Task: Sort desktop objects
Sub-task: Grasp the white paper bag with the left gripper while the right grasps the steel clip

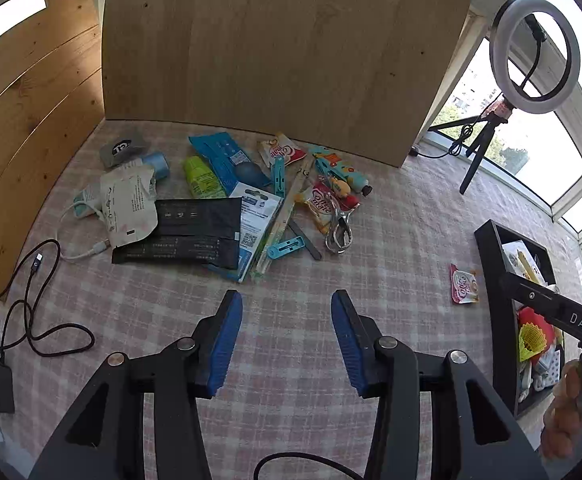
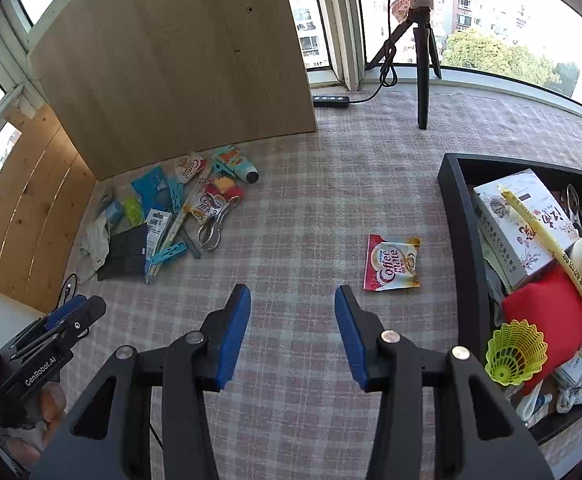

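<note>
A pile of desktop objects (image 1: 227, 204) lies on the checked tablecloth against a wooden board: black packets, a blue packet, a green tube, blue clips, metal pliers and Coffee mate sachets. In the right wrist view the same pile (image 2: 171, 216) is at far left. One Coffee mate sachet (image 2: 393, 263) lies alone, just left of a black tray (image 2: 463, 248) full of sorted items; the sachet (image 1: 464, 283) and tray (image 1: 491, 280) sit at right in the left wrist view. My left gripper (image 1: 286, 298) hangs open over bare cloth short of the pile. My right gripper (image 2: 293, 292) is open, nothing between its fingers, with the lone sachet just to its right.
A ring light on a tripod (image 1: 487, 136) stands at the back right with its cable and power strip (image 2: 331, 100). Black and white cables (image 1: 31, 304) trail at the left. Wooden boards (image 1: 275, 48) wall the back and left. The tray holds a box, a red pouch and a yellow shuttlecock (image 2: 515, 352).
</note>
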`<state>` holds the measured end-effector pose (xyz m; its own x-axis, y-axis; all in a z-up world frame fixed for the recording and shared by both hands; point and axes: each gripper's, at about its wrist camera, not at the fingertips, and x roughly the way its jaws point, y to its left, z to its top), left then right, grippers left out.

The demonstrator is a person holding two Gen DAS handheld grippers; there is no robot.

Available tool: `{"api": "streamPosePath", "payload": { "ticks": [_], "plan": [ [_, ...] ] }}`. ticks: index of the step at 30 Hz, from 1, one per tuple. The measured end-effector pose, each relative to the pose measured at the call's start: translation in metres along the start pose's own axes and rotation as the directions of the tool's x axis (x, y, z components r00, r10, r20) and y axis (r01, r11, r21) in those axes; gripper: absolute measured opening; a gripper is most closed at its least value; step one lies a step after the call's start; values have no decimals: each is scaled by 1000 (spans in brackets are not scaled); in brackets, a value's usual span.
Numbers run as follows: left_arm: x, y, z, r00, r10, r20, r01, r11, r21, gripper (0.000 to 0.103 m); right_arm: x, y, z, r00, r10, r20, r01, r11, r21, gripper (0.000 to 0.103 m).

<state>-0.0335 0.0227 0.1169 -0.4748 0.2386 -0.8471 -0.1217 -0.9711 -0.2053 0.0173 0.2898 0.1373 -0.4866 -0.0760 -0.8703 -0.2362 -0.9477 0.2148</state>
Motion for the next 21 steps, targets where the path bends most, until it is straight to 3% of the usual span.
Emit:
{"api": "streamPosePath", "payload": {
  "ticks": [10,21],
  "plan": [
    [36,93,47,998,55,-31,-59,984,-165,51,92,65,38,987,30,-155,-33,999,-16,42],
    [80,135,74,995,69,-73,-85,963,-256,56,166,81,63,961,23,-276,-28,999,-14,30]
  ]
}}
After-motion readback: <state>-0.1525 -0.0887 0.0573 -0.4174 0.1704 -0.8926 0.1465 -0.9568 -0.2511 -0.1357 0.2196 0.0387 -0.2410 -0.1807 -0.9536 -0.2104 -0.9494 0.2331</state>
